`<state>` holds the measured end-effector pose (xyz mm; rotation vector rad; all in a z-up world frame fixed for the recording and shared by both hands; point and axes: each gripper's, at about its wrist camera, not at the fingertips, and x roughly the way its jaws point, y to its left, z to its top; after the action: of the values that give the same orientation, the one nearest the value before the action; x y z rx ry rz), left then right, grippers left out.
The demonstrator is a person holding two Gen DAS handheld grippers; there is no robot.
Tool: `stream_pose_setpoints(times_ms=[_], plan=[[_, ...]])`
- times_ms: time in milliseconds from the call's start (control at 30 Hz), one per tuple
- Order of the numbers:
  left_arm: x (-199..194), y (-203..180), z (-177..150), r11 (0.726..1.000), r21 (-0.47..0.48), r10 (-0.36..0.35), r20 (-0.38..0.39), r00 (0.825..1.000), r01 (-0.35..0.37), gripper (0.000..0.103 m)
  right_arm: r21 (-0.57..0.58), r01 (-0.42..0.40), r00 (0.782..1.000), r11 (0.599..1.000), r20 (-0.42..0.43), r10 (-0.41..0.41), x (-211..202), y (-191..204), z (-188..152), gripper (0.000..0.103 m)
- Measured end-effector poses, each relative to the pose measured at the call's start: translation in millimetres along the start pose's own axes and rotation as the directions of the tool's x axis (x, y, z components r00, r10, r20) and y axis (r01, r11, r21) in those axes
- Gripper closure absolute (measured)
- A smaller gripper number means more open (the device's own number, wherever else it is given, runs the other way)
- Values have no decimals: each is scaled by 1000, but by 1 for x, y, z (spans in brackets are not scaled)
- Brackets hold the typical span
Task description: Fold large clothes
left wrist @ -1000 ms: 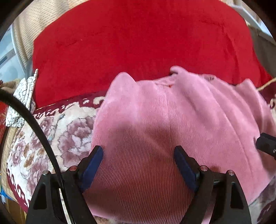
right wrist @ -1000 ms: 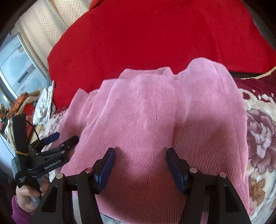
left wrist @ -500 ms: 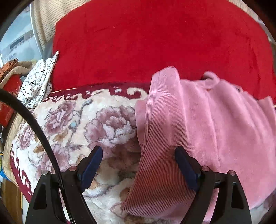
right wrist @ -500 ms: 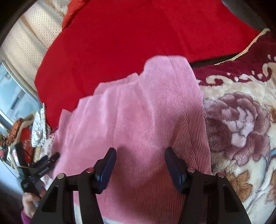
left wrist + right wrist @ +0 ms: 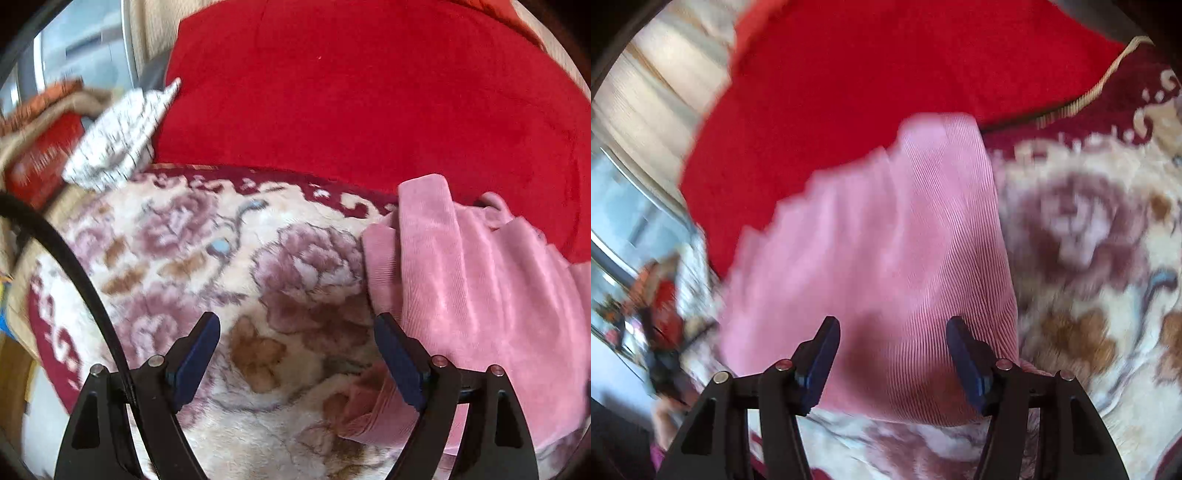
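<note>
A pink corduroy garment lies folded on a floral blanket. In the left wrist view it is at the right. My left gripper is open and empty over bare blanket, its right finger beside the garment's left edge. In the right wrist view the garment fills the middle. My right gripper is open and empty just above the garment's near part. The left gripper shows blurred at the far left of that view.
A red cushion stands behind the garment. A white patterned cloth and a red box lie at the far left. The floral blanket extends to the right of the garment.
My left gripper has swung left, off the garment and over the blanket. My right gripper has shifted right, so more blanket shows. Both stayed open.
</note>
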<state>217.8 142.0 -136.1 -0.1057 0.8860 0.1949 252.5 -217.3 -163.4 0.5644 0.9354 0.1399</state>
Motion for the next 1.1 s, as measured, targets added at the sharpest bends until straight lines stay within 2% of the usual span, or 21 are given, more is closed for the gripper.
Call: stream_pose_setpoints(times_ms=[33,67,200,300,333,400,467,533,567,600,667,733,833,867,967,1033,1100], plan=[[0,1,-1,999,-5,-32,-2,999,32,16,-14,13,1000,1000,3,-13,2,1,-2,40],[0,0,-1,995,-1,-96,-3,995,96,16,-33,27,1000,999,12,-26,2,5,-2,40],[8,-14,1,977,28,-210,-12,978,210,16,-38,24,1000,999,7,-24,3,6,-2,40],[28,-21,7,944,-12,-329,-101,939,330,16,-54,22,1000,998,10,-22,3,6,-3,40],[31,-22,8,941,-28,-337,-111,935,336,16,-57,19,1000,998,11,-19,0,7,-7,40],[38,-25,5,951,-44,-309,-127,943,306,16,-54,1,1000,999,19,0,-4,5,-8,40],[42,-31,4,945,-34,-326,-136,936,324,16,-56,-13,1000,998,23,14,-7,4,-10,40],[46,-44,1,920,1,-387,-164,907,392,16,-67,-18,1000,998,21,20,-9,3,-12,40],[46,-51,-2,905,21,-414,-186,891,424,26,-74,-20,1000,997,19,22,-10,3,-13,40],[45,-60,-6,897,45,-423,-200,884,439,30,-83,-22,1000,996,16,24,-10,3,-14,40],[40,-65,-8,910,86,-386,-176,906,405,31,-87,-28,999,996,17,30,-11,2,-14,40],[36,-68,-7,919,108,-360,-162,919,379,30,-78,-45,998,996,27,48,-16,1,-13,40],[30,-68,-5,931,124,-326,-139,935,343,30,-59,-113,993,992,37,116,-24,-1,-11,40],[28,-67,-4,939,135,-301,-124,945,317,30,-36,-129,991,991,36,131,-27,-4,-10,39],[13,-64,1,961,173,-212,-41,976,216,30,112,-216,976,970,47,212,-38,-25,-19,39],[3,-63,4,967,193,-172,11,985,166,30,220,-290,957,931,58,285,-43,-41,-33,35],[-7,-62,7,972,200,-141,68,988,125,30,271,-319,948,908,68,312,-45,-47,-46,34]])
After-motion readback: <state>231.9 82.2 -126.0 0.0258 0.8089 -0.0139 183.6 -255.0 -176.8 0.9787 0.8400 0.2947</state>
